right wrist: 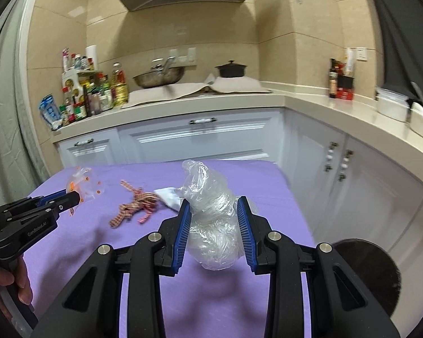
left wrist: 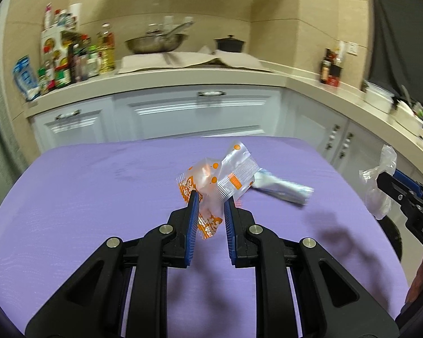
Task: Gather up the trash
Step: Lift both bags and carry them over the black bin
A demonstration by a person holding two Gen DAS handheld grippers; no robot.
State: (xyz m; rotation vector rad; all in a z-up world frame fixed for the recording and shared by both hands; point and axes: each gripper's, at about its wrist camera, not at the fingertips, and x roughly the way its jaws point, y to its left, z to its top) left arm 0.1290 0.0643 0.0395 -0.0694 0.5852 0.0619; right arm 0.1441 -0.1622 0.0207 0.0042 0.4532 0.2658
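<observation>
Grippers above the purple tabletop (left wrist: 84, 197): left gripper (left wrist: 210, 201) clamps an orange-dotted wrapper (left wrist: 211, 186), right gripper (right wrist: 213, 211) clamps crumpled clear plastic (right wrist: 211, 219).

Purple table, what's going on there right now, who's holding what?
A person is clearing trash off the purple table with two handheld grippers. The left gripper is shut on an orange-dotted wrapper; the right gripper is shut on a crumpled clear plastic bag. A checkered ribbon and a white wrapper lie on the table.
</observation>
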